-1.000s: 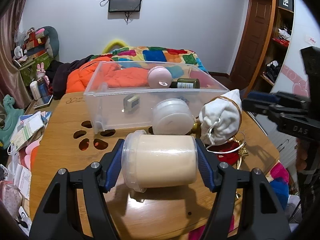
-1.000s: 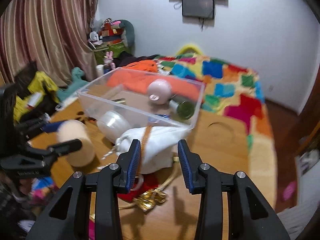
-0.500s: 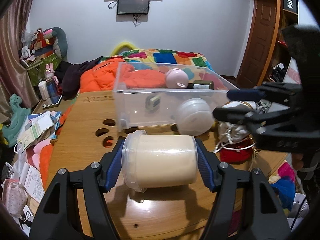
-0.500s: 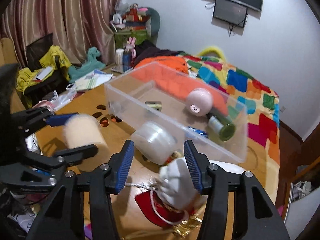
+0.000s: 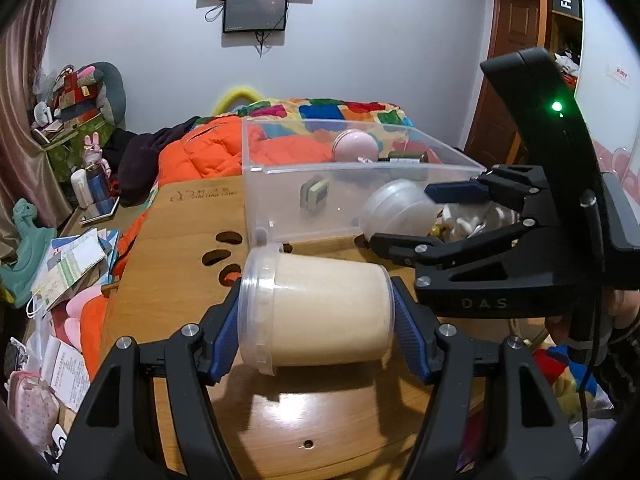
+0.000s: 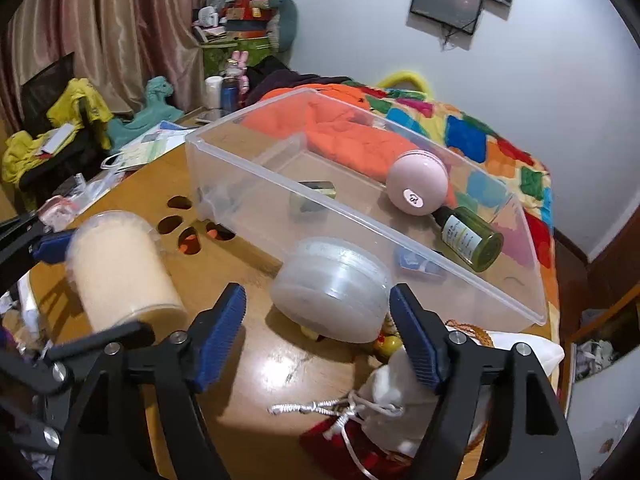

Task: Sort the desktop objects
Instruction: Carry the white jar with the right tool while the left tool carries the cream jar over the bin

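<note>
My left gripper (image 5: 316,328) is shut on a clear jar of cream-coloured filling (image 5: 320,312), which lies sideways between the blue pads just above the wooden table (image 5: 184,280). The same jar (image 6: 120,268) shows at the left of the right wrist view. My right gripper (image 6: 316,304) has its jaws opening around a translucent round tub (image 6: 332,288) that leans against the clear plastic bin (image 6: 256,174). The pads stand a little off the tub's sides. In the bin lie a pink ball (image 6: 416,188), a green bottle (image 6: 472,240) and a small box (image 6: 316,192).
A white drawstring pouch (image 6: 400,392) and a red pouch (image 6: 348,444) lie under my right gripper's right finger. Paw-shaped cutouts (image 6: 180,220) pierce the table left of the bin. Papers and bags (image 5: 68,264) crowd the floor off the left edge. A bed stands behind.
My right gripper has swung left from the white pouch to the translucent tub, and its jaws have spread wide. The left gripper has drifted slightly sideways with the jar held.
</note>
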`<state>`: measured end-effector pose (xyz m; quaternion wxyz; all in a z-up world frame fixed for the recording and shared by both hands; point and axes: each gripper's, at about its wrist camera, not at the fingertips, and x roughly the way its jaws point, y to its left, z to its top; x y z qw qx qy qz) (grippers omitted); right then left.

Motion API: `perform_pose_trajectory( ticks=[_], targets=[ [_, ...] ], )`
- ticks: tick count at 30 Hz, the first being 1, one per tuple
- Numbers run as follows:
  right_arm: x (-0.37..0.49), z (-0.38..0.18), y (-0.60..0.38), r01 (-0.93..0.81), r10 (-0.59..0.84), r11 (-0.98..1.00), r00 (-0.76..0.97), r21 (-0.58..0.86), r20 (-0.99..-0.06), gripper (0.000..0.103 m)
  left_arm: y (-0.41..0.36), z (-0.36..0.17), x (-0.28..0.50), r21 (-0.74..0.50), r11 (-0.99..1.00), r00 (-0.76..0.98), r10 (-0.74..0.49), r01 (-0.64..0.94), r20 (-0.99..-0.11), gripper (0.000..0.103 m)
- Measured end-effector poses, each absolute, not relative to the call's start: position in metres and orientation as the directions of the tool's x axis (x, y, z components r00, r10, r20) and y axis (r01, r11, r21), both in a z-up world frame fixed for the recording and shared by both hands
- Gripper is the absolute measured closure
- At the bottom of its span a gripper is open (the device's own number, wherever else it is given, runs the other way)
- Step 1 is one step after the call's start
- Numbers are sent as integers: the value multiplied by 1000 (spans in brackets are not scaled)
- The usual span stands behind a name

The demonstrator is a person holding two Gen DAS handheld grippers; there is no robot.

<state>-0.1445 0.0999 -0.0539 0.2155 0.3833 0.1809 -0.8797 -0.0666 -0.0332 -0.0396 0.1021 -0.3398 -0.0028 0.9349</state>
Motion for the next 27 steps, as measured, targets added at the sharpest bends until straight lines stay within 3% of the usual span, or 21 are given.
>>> perform_pose_trajectory(
  ticks=[8,14,19,24,27],
  targets=[
    [-146,-67,92,472,-173,-851,-664,-228,-728,28,-41,-47,-67,-92,-978,-742,204,-190,-638,35],
    [-148,-65,93,472,-187,-855,-668,-215,-721,38,-43,-55,-72,-119,-978,-724,207,-171,-659,31],
    [-148,-63,94,495,-215,-848,-651,-191,-728,38,-43,-58,-75,-132,-979,-723,202,-154,-661,30],
    [-146,-55,99,518,-277,-847,-620,-118,-734,38,-37,-49,-74,-70,-990,-758,142,-126,-636,35],
    [-140,-48,104,532,-316,-843,-608,-79,-728,38,-41,-43,-77,-107,-986,-757,169,-131,-631,35]
  ],
)
